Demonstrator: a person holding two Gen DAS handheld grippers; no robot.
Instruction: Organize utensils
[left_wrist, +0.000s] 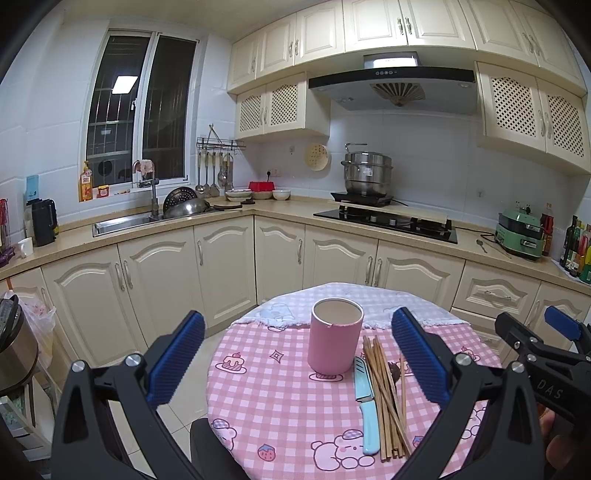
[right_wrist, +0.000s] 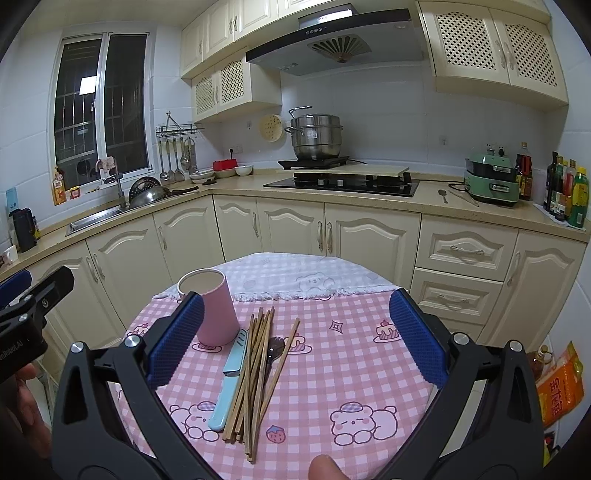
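An empty pink cup (left_wrist: 335, 336) (right_wrist: 213, 307) stands upright on the round table with the pink checked cloth (left_wrist: 273, 402) (right_wrist: 351, 373). Right of it lie a light blue knife (left_wrist: 366, 406) (right_wrist: 230, 380), a bundle of wooden chopsticks (left_wrist: 386, 397) (right_wrist: 255, 373) and a dark utensil (right_wrist: 275, 350) partly under the chopsticks. My left gripper (left_wrist: 299, 354) hangs open above the table's near edge, facing the cup. My right gripper (right_wrist: 295, 339) is open too, held above the chopsticks and knife. Neither holds anything.
Cream kitchen cabinets (left_wrist: 221, 266) and a counter wrap around behind the table, with a sink (left_wrist: 122, 223), a stove (left_wrist: 388, 221) carrying a steel pot (left_wrist: 367, 173), and bottles (right_wrist: 565, 192) at the far right. An orange bag (right_wrist: 559, 387) sits on the floor right of the table.
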